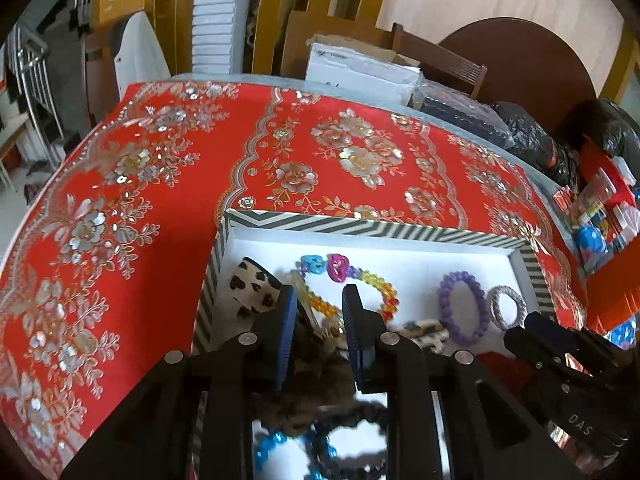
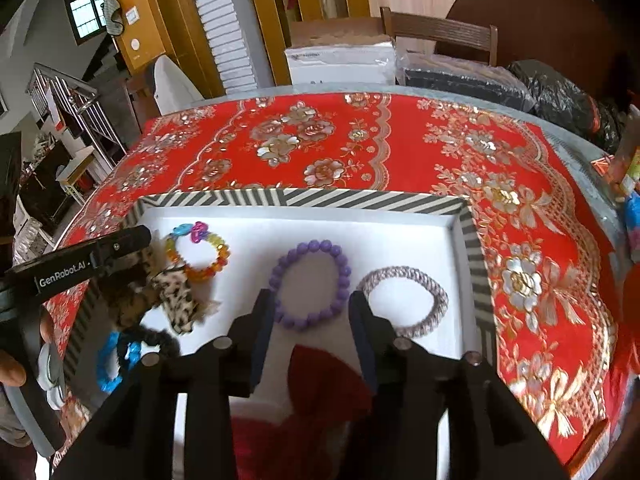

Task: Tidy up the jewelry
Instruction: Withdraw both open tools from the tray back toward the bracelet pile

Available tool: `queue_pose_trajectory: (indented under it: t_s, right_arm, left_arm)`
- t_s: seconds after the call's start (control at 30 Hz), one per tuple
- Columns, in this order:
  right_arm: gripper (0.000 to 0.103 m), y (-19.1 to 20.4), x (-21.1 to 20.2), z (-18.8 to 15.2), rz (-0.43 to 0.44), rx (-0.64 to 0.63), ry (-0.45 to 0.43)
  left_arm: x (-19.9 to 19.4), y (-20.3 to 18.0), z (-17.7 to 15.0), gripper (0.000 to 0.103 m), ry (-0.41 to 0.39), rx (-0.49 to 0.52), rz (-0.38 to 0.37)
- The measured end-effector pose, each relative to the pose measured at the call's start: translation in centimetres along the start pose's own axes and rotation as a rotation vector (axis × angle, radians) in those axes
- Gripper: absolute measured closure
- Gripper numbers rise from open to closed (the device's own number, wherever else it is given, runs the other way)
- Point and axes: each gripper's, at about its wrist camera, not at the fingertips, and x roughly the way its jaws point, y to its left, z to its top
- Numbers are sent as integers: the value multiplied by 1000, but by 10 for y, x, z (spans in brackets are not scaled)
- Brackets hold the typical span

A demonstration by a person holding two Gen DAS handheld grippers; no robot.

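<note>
A white tray with a black-and-white striped rim (image 1: pixel 360 226) (image 2: pixel 304 197) sits on the red cloth. In it lie a multicolour bead bracelet (image 2: pixel 200 254) (image 1: pixel 384 284), a purple bead bracelet (image 2: pixel 310 289) (image 1: pixel 460 306), a grey braided ring (image 2: pixel 404 300) (image 1: pixel 506 304), a leopard-print scrunchie (image 2: pixel 176 300), a blue bracelet (image 2: pixel 110 360) and a red cloth piece (image 2: pixel 320 380). My left gripper (image 1: pixel 320 312) is open over the tray's left part, above the leopard scrunchie. My right gripper (image 2: pixel 312 320) is open just short of the purple bracelet.
A red floral tablecloth (image 1: pixel 160 184) covers the table. Boxes (image 2: pixel 340 64), black bags (image 2: pixel 560 96) and a chair stand behind it. Packaged goods (image 1: pixel 600 216) lie at the table's right edge.
</note>
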Motion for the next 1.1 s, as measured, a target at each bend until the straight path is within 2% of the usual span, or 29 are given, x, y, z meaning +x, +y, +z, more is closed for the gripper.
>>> queue_pose_trajectory:
  t_s: [0.47,0.63,0.77,1.1]
  right_arm:
    - [51,9,-59,-35,-19,14,-86]
    - [51,10,-75,-53,-13,37,-108]
    - [50,8,-90,-65,-42,33,-124]
    - [50,4,-113,-94,-46,60,-131]
  left_arm:
    - [-58,-30,-39,81,-113,114,67]
    - [-76,-39,-54,81,-146,155,74]
    - [-88,-46,-67,82,-169,175,77]
    - [-109,-62,-96,82,-194,200,80]
